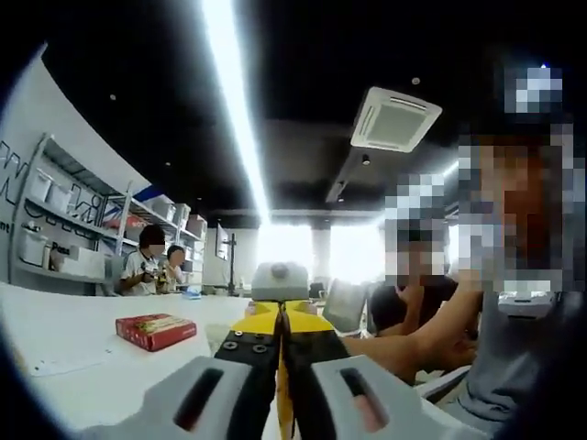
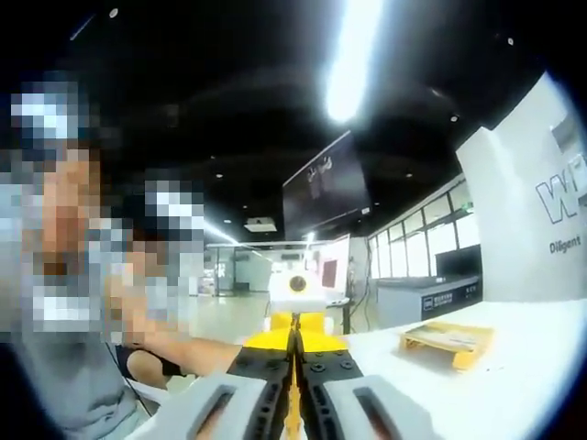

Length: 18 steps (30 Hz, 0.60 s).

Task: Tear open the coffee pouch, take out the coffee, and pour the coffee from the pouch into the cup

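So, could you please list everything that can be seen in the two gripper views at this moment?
Table: one, white, across the lower part of both views.
Box: one, red, lying flat on the table, left of the jaws in the left gripper view.
Tray-like item: one, yellow, on the table at right in the right gripper view; too blurred to identify.
Shelving: one unit, white, with containers, against the far wall.
Seated people: two, in the distance by the shelving.
Ceiling air unit: one, white.
Hanging screen: one, dark.
Nearby people: two, close to the grippers.
Left gripper: yellow and black, jaws shut.
Right gripper: yellow and black, jaws shut.
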{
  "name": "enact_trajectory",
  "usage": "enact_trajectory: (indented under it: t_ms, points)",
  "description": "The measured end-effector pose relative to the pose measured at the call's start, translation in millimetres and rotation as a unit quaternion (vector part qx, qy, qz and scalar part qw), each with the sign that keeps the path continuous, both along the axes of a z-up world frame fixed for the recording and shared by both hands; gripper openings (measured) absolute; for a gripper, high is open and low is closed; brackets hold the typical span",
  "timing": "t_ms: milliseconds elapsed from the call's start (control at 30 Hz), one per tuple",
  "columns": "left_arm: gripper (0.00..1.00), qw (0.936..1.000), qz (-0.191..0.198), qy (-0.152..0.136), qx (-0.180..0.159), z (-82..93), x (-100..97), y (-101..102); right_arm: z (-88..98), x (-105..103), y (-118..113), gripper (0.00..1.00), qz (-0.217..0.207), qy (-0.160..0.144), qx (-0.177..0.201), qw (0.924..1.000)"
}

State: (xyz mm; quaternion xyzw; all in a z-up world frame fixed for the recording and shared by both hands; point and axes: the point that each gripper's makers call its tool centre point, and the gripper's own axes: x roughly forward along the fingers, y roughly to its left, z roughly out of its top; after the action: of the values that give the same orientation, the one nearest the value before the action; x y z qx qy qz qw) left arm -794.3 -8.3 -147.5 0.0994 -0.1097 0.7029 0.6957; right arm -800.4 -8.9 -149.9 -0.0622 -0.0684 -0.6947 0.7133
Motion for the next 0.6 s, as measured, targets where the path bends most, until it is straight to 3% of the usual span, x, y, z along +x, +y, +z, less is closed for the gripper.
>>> enact_trajectory:
  t_ms: [100,233,367,600]
  points:
    - [0.04,0.9999,-0.012,-0.003,-0.002,0.1,4.1,0.0,0.2,3.3,-0.1,0.02,0.010,0.001,0.001,0.9999]
    - [0.04,0.9977,-0.065,-0.016,0.000,-0.2,20.9,-1.8,0.5,17.0,-2.9,0.02,0.039,0.011,0.004,0.9992]
    - [0.04,0.9950,-0.099,-0.001,0.003,1.9,35.9,-3.2,2.2,37.5,-6.9,0.02,0.070,0.027,0.009,0.9972]
    - [0.04,0.9928,-0.119,0.006,0.003,3.1,43.7,-4.9,3.9,41.8,-7.1,0.02,0.087,0.029,0.009,0.9957]
